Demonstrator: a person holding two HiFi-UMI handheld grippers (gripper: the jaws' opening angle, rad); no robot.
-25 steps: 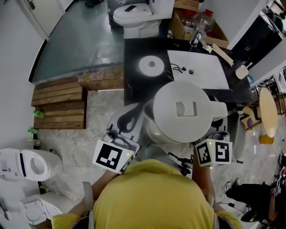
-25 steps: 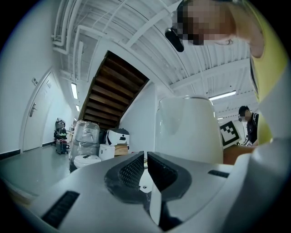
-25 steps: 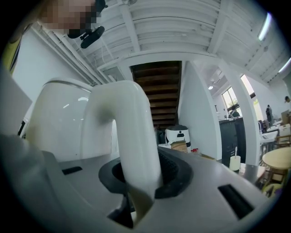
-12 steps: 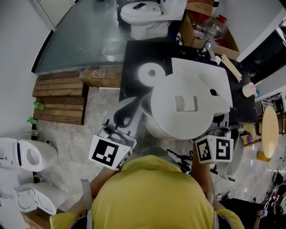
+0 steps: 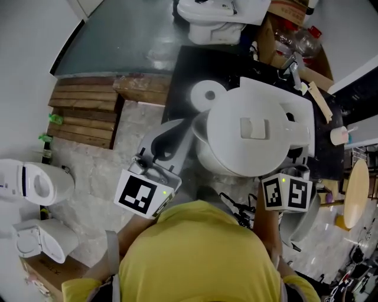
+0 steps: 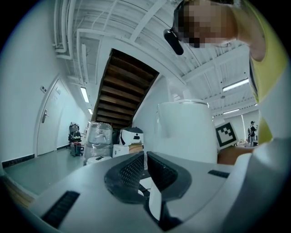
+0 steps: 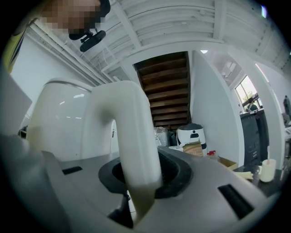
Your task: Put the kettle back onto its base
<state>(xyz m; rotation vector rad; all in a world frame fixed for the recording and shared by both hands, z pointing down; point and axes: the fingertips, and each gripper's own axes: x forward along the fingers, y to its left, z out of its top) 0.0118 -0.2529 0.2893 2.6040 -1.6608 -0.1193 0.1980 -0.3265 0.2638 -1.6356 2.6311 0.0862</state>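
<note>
R tongs [image 7: 141, 175] clenched on handle of kettle [image 5: 254, 133] (white, lid shut), carried above black bench [image 5: 183, 71]. Not on round base [image 5: 208, 94], seen just past kettle's upper-left edge in head view. L tongs [image 6: 142, 170] nearly pinched together, nothing btwn, beside kettle.

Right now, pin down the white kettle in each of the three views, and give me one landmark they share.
Head view: kettle right of centre, seen from above, lid facing the camera.
Left gripper view: kettle right of centre, upright.
Right gripper view: kettle at left, its handle arching down the middle.
Shared landmark: white toilet, top edge in the head view; left of the kettle; right of it.
</note>
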